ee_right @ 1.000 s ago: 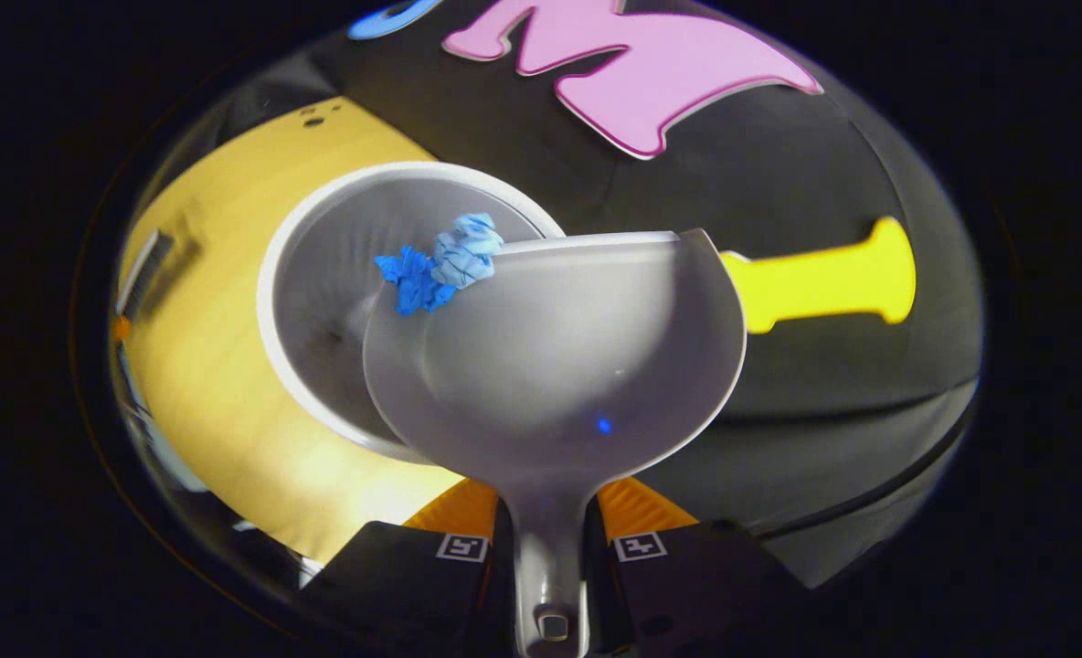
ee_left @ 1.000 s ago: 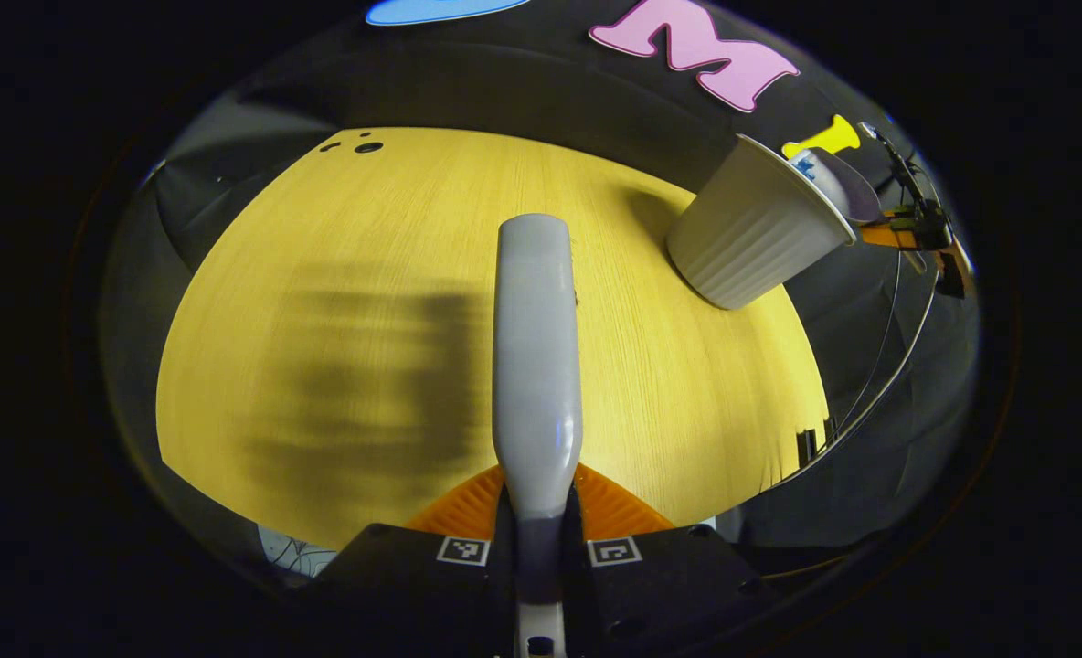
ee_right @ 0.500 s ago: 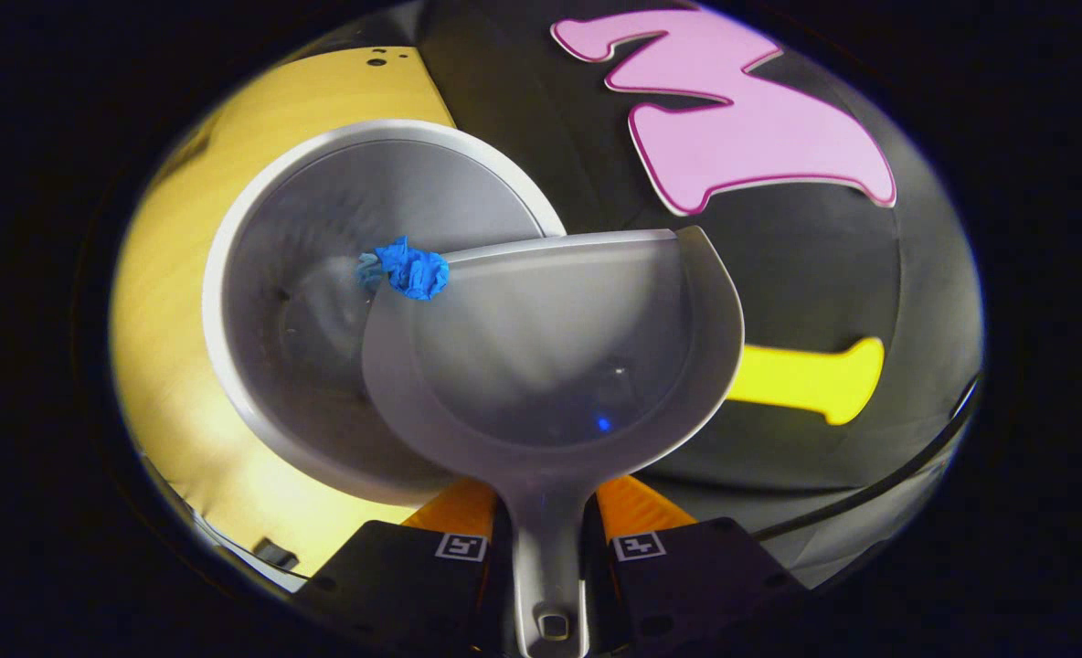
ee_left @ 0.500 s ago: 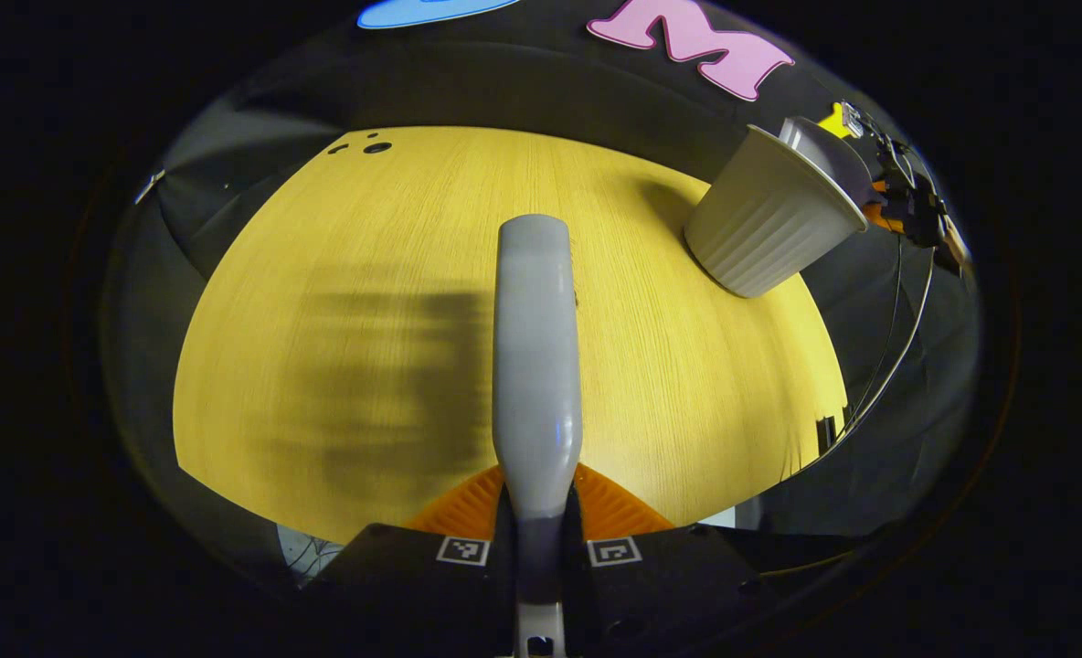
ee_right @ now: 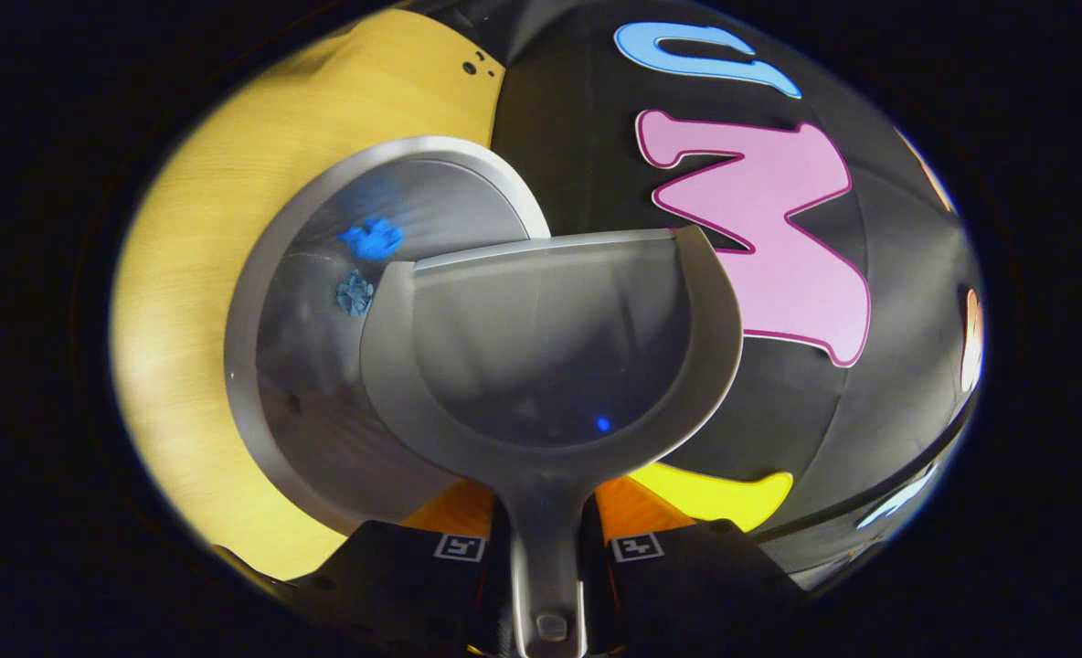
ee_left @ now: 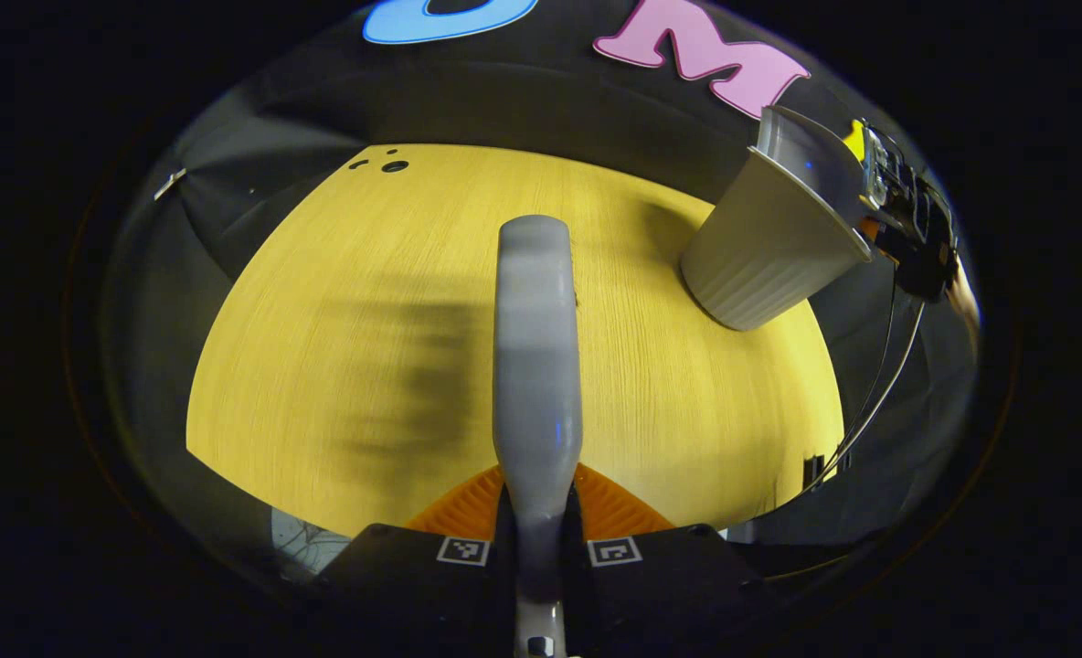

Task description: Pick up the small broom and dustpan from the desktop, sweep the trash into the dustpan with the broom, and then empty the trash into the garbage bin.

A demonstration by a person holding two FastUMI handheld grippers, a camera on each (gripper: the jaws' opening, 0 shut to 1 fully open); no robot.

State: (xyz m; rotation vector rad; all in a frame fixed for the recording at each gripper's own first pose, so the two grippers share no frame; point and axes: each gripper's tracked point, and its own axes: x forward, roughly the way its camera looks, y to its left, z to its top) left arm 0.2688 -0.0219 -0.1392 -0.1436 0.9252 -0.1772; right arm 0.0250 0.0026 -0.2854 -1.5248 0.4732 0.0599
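The right hand-held gripper (ee_right: 541, 548) clamps the dustpan (ee_right: 550, 366), tipped over the garbage bin (ee_right: 322, 439) holding blue trash (ee_right: 372, 239). The left hand-held gripper (ee_left: 538, 548) clamps the broom (ee_left: 535, 347) above the desk (ee_left: 340, 274).

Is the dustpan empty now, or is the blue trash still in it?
Empty. The dustpan shows only its bare grey inside, and the two blue paper scraps lie inside the garbage bin beyond its lip.

A wooden desktop (ee_left: 367, 302) carries a ribbed garbage bin (ee_left: 765, 260).
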